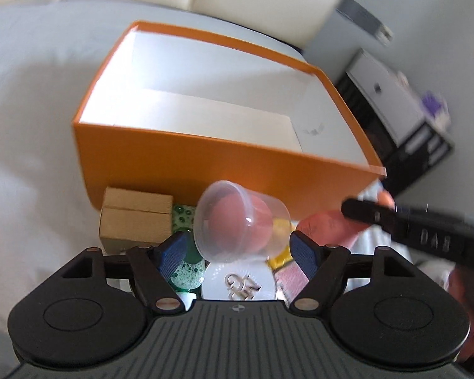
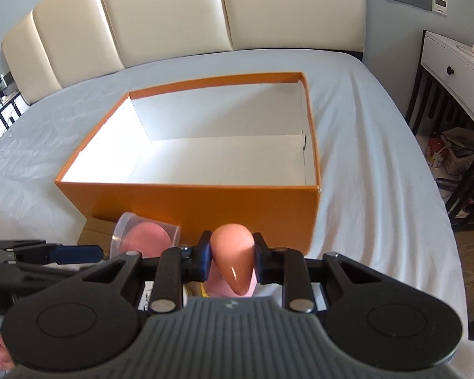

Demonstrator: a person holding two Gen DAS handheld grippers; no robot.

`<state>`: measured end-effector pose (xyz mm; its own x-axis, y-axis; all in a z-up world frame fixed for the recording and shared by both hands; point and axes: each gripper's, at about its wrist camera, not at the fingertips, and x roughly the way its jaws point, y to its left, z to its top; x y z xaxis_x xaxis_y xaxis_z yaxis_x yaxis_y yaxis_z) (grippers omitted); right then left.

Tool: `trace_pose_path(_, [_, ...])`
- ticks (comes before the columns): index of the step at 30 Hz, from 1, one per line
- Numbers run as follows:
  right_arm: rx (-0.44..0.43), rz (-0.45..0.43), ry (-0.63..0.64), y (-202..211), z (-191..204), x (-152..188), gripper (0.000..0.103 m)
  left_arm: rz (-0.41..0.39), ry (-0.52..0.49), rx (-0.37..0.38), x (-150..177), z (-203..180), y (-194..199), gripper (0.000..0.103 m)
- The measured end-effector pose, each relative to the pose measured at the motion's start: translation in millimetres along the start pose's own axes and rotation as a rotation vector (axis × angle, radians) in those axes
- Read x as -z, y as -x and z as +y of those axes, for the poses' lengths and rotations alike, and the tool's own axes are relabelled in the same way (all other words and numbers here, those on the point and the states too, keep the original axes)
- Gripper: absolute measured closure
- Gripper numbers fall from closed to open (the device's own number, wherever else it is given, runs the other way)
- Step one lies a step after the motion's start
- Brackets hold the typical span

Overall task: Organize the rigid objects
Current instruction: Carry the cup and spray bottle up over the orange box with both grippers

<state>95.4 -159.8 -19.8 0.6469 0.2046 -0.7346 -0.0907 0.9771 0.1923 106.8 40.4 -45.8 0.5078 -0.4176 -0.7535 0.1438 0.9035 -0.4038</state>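
An open orange box [image 1: 186, 154] with a white inside stands on the bed; it also shows in the right wrist view [image 2: 205, 202]. My left gripper [image 1: 237, 249] is open, its blue pads either side of a clear plastic cup [image 1: 237, 221] with a pink sponge inside, lying on its side. My right gripper [image 2: 232, 257] is shut on a peach teardrop-shaped object [image 2: 233, 252], held just in front of the box's near wall. The cup [image 2: 145, 233] lies to its left, beside the left gripper's fingers [image 2: 75, 252].
Before the box lie a small cardboard box [image 1: 136, 218], a green bubbly bottle [image 1: 189, 268], a white round lid [image 1: 237, 284], and yellow and pink items. A cream headboard [image 2: 173, 15] is behind. A white nightstand [image 2: 452, 72] stands at the right.
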Motion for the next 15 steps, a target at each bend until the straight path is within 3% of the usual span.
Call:
trace_pose_path(2, [-0.008,-0.007,0.001,-3,1,-3,0.078,0.007,0.083,0.003,-3,11,-4,0.014])
trace_pose_path(5, [-0.012,-0.005,0.012,-8,4,-4,0.078,0.018,0.117,-0.01,-5,16,-13,0.013])
trace_pose_path(12, [-0.035,0.002,-0.007,-13,-2,-4,0.078,0.012,0.093,-0.044,-5,-1,-22,0.001])
trace_pose_path(14, [-0.027,0.0,-0.005,-12,-5,-4,0.078,0.006,0.052,-0.08,-2,-11,-23,0.002])
trace_pose_path(15, [-0.02,-0.001,-0.008,-10,-7,-4,0.078,-0.008,0.037,-0.078,-1,-14,-23,0.016])
